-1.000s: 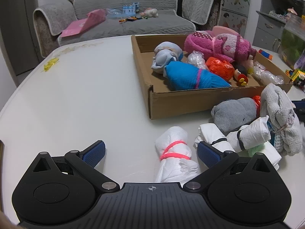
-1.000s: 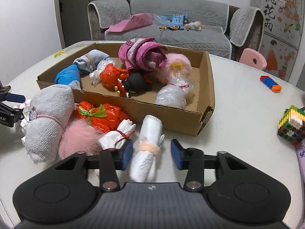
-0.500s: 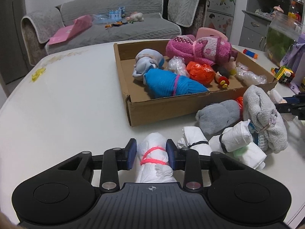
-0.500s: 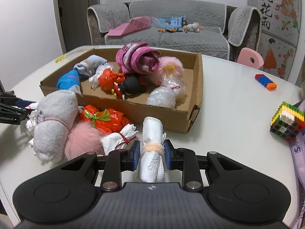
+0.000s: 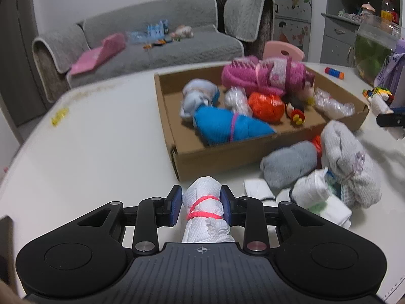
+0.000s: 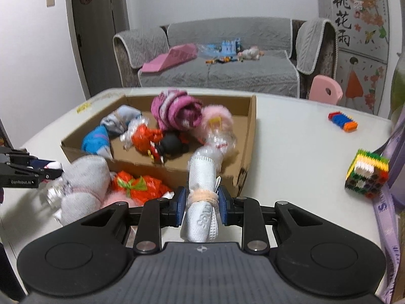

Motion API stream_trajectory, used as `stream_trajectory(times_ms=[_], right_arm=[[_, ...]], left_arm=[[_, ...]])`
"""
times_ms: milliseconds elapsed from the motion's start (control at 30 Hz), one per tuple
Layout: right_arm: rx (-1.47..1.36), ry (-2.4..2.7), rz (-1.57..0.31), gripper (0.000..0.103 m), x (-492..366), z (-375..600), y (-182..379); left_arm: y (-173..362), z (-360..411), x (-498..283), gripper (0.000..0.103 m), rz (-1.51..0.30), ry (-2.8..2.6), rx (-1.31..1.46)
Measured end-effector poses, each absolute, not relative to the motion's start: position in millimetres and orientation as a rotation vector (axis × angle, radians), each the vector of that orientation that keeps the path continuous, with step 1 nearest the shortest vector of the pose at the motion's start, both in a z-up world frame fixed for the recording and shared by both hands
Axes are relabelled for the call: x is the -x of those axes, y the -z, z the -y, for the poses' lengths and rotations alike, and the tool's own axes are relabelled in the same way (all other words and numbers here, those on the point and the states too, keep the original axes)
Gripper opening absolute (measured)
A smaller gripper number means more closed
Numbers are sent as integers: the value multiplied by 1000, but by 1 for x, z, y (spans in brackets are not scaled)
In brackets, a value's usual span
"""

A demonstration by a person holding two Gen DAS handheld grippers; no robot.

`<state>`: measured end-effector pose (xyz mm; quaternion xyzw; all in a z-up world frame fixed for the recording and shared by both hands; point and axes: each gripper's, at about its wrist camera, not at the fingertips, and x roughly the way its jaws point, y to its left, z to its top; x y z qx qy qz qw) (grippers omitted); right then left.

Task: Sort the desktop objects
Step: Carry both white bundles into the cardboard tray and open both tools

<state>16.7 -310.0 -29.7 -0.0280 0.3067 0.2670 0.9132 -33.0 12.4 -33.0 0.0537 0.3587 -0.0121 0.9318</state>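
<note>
The jaws of the left gripper [image 5: 201,206] are pressed tight on a white roll with a pink band [image 5: 203,209]. The jaws of the right gripper [image 6: 201,206] are pressed tight on a white roll with a peach band [image 6: 202,197]. Both rolls are held near the cardboard box [image 5: 215,155] on the table [image 5: 101,139], not yet inside it.

A roll could be dropped if the soft cloth is squashed and slips out. The box wall could be bumped if a roll is carried too low. The two grippers could also be knocked together, since one box is aimed for by both.

The rolls are small, soft and wrinkled. Each is tied around the middle. More bundles [image 5: 349,167] are piled beside the box.
</note>
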Motion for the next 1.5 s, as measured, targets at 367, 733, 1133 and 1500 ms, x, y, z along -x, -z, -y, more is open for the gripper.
stream_trajectory(times_ms=[367, 733, 1133, 1500], right_arm=[[-4, -532, -476, 24, -45, 311, -25], [-7, -543, -476, 24, -118, 281, -16], [-28, -500, -570, 24, -150, 276, 11], [55, -472, -598, 25, -148, 262, 19]], left_arm=[[-38, -20, -2, 39, -581, -15, -64], [-39, 5, -99, 40, -593, 40, -27], [-6, 28, -139, 40, -685, 94, -11], [7, 40, -140, 43, -724, 95, -85]])
